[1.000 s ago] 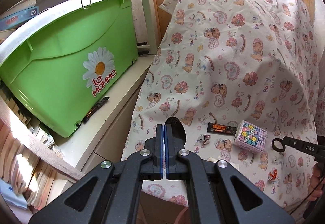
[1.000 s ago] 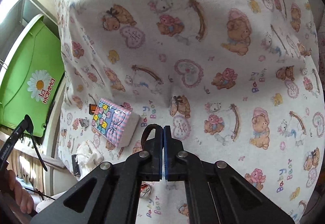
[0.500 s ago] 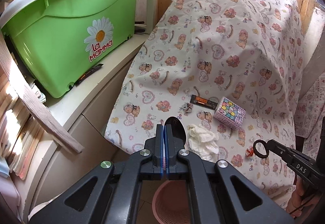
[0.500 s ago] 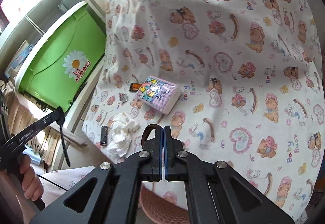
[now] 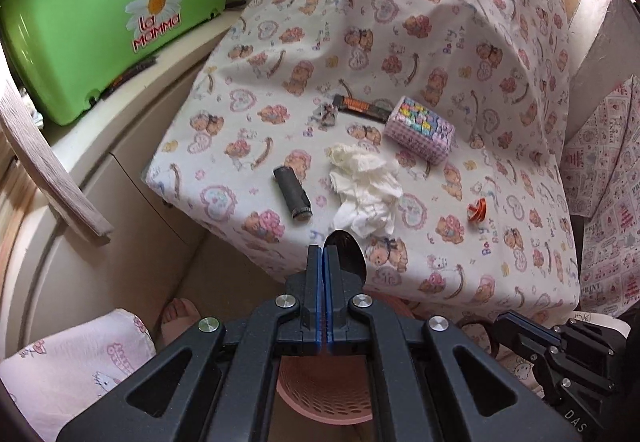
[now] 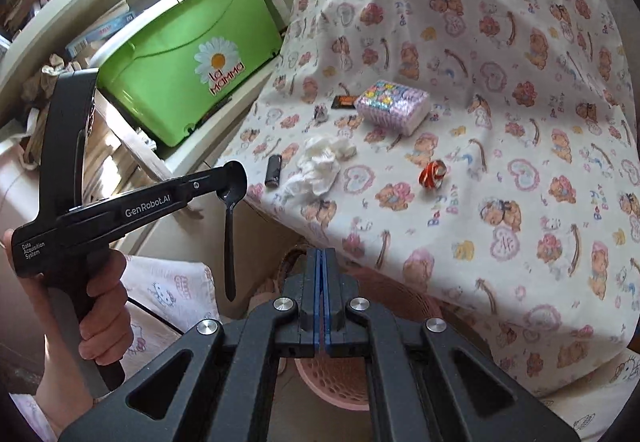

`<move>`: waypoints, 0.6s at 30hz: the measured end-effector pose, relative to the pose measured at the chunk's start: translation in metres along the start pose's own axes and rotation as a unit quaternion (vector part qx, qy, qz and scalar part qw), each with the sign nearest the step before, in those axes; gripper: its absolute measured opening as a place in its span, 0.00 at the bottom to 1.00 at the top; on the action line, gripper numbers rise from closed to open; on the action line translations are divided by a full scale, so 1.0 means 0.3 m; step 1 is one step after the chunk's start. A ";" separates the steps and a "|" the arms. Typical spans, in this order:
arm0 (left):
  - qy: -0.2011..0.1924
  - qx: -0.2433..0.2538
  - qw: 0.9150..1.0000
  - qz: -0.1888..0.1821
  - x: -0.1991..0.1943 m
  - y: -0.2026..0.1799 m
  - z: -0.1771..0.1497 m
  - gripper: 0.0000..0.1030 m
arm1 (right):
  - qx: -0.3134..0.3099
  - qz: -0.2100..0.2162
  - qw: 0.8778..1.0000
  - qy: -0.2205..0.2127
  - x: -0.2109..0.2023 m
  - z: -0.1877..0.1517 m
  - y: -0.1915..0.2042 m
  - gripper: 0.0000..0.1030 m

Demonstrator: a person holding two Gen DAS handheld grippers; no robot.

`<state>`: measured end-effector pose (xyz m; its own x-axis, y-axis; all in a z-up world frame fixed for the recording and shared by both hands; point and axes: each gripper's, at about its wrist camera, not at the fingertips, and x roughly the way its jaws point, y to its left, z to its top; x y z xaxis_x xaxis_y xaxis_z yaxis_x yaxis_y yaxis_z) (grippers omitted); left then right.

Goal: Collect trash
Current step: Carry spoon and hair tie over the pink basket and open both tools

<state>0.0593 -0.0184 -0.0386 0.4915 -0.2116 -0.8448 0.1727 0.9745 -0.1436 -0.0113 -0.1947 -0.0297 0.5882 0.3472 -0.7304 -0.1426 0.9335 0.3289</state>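
My left gripper [image 5: 323, 250] is shut on a black plastic spoon [image 5: 349, 254]; in the right wrist view the spoon [image 6: 230, 242] hangs handle-down from the left gripper [image 6: 236, 177]. My right gripper [image 6: 323, 252] is shut on a brown loop [image 6: 289, 262]; whether the loop belongs to the pink basket [image 6: 400, 294] below, I cannot tell. On the teddy-bear tablecloth lie a crumpled white tissue [image 5: 364, 189], a black cylinder [image 5: 292, 197], a red-orange wrapper [image 5: 477, 210], a dark bar wrapper [image 5: 362, 106] and a small grey scrap [image 5: 327, 113]. Both grippers hover off the table's front edge.
A pink patterned tissue pack [image 5: 420, 129] sits behind the tissue. A green tub [image 5: 100, 25] stands on a cream cabinet [image 5: 132, 169] to the left of the table. A hand [image 6: 100, 306] grips the left tool, and a bare foot [image 5: 178, 322] is on the floor.
Both grippers have drawn back from the table and tilted downward, so the table's front edge, the pink basket and the floor now show. Both stay shut on the same things.
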 end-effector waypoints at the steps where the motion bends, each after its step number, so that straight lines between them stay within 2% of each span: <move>1: 0.011 0.001 1.000 -0.003 0.022 0.000 -0.010 0.00 | -0.003 -0.006 1.000 0.007 0.015 -0.007 -0.002 0.02; 5: 0.083 -0.017 0.996 -0.012 0.124 0.026 -0.039 0.00 | -0.015 -0.036 0.999 0.028 0.075 -0.034 -0.013 0.02; 13: 0.158 -0.052 0.986 0.009 0.279 0.070 -0.122 0.00 | -0.033 -0.063 0.993 0.099 0.233 -0.109 -0.011 0.02; 18: 0.198 -0.114 0.973 0.035 0.409 0.126 -0.207 0.00 | -0.024 -0.083 0.984 0.155 0.367 -0.174 -0.031 0.02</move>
<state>0.0732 -0.0028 -0.1798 0.1202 -0.1431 -0.9824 -0.0645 0.9863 -0.1516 0.0133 -0.1604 -0.1444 0.3359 0.1940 -0.9217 -0.1064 0.9801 0.1675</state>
